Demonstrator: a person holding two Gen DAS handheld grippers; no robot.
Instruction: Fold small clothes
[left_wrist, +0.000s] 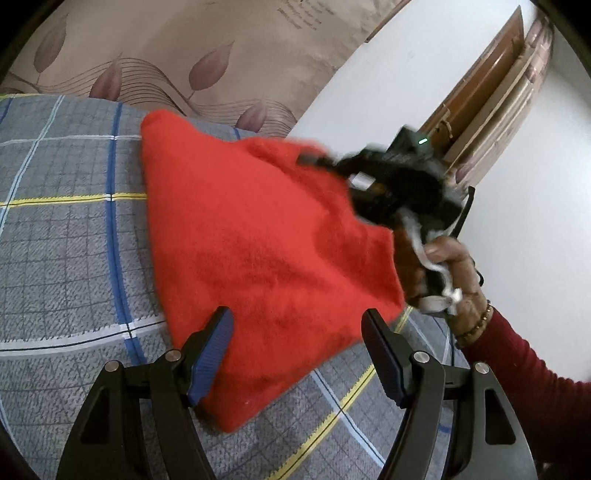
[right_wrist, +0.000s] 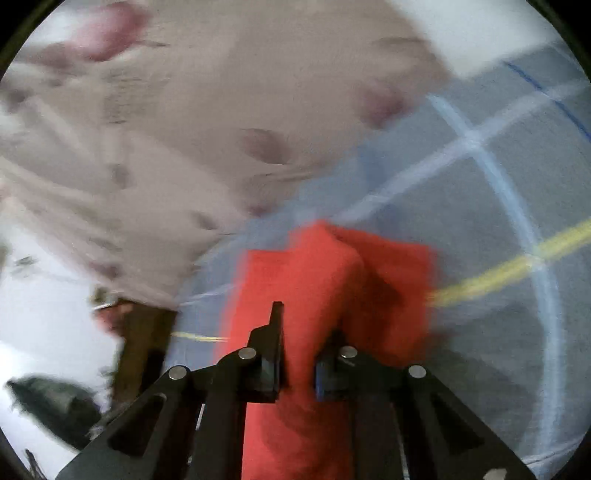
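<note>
A red fuzzy cloth (left_wrist: 258, 240) lies partly on the grey plaid bed sheet (left_wrist: 62, 229), its right side lifted. My left gripper (left_wrist: 299, 350) is open just above the cloth's near edge, holding nothing. My right gripper (left_wrist: 314, 160) shows blurred in the left wrist view, gripping the cloth's far right edge and raising it. In the right wrist view my right gripper (right_wrist: 299, 354) is shut on a fold of the red cloth (right_wrist: 332, 288), which hangs down between its fingers; this view is motion-blurred.
A beige curtain with leaf print (left_wrist: 177, 55) hangs behind the bed. A white wall (left_wrist: 517, 221) and wooden door frame (left_wrist: 491, 85) stand to the right. The person's hand and red sleeve (left_wrist: 517, 373) are at the right edge.
</note>
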